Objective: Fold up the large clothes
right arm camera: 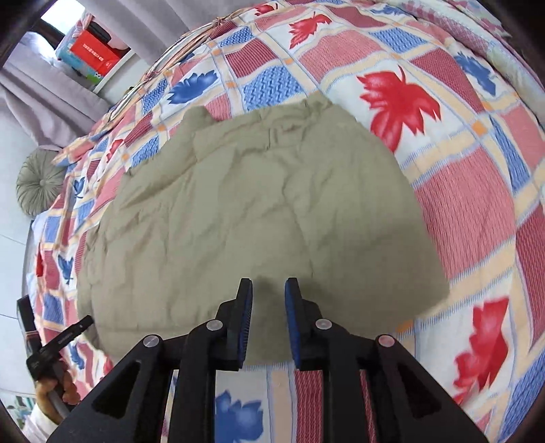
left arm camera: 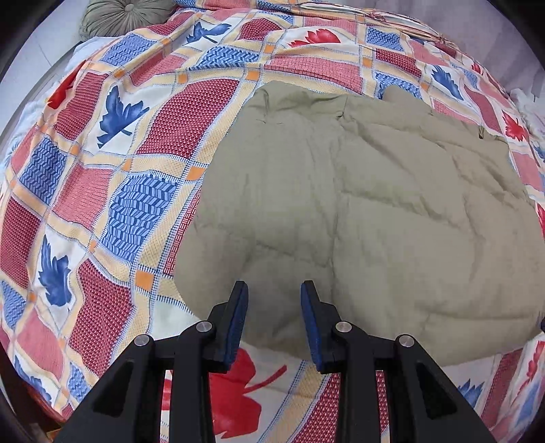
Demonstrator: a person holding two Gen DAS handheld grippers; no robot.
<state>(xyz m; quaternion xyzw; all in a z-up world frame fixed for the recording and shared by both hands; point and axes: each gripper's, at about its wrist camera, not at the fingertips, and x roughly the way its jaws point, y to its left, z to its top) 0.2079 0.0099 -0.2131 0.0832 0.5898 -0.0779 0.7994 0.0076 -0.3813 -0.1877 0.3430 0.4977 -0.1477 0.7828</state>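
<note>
Olive padded garment (left arm camera: 357, 211) lies in a compact folded slab on the patterned bedspread (left arm camera: 112, 191); the bedspread shows on every side of the garment. Collar-like ridge at the garment's far edge, rounded fold at its near edge.

Left gripper (left arm camera: 274, 289): jaws spread partway, nothing between the pads, hanging above the garment's near edge, apart from the cloth.
Right gripper (right arm camera: 269, 286): jaws parted by a narrower gap, also empty, above the same near edge. In the right wrist view the left gripper (right arm camera: 59, 344) and its hand (right arm camera: 56, 392) show off the garment's left side.

Round green cushion (left arm camera: 126, 15) sits well beyond the garment's far-left corner.

Judgement: fold looks largely done.

Risks:
- puffy filling may spring the top layer open once unweighted;
- a single-layer pinch at the near edge would drag the stack askew;
- the pads could catch the bedspread beneath the garment's hem and lift it too.
</note>
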